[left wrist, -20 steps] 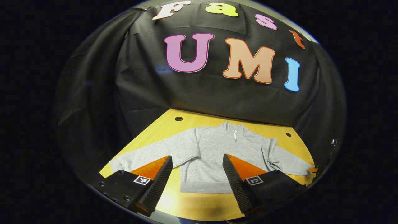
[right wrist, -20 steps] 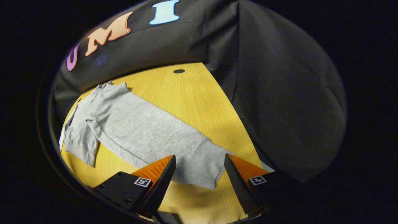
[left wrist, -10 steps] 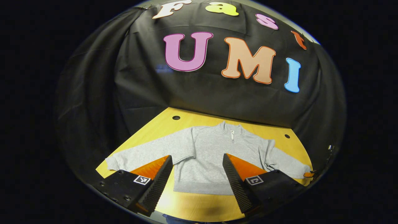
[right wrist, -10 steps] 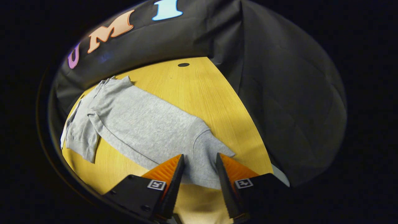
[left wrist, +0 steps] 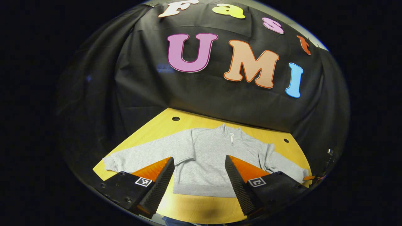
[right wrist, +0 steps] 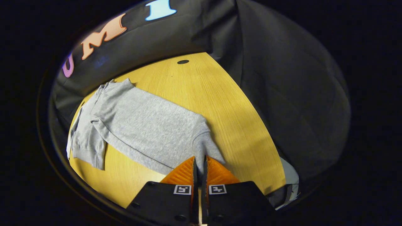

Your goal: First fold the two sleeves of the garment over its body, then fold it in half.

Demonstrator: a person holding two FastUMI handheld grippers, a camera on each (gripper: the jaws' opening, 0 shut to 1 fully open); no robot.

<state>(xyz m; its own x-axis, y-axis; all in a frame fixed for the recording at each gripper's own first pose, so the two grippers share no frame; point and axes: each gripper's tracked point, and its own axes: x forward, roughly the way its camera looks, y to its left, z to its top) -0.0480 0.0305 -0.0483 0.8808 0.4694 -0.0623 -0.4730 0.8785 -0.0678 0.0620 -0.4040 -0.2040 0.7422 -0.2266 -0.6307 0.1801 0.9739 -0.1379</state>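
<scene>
Step 1: right tongs clenched on cuff of grey fleece zip-neck sweatshirt, lower centre; left tongs released above wooden desk. Next: carry sleeve over body.

I saw a yellow wooden table with light grain running along its top. Two small dark round holes sat near its far edge, one hole toward the left corner and another hole toward the right. Black cloth hung behind and beside it.
</scene>
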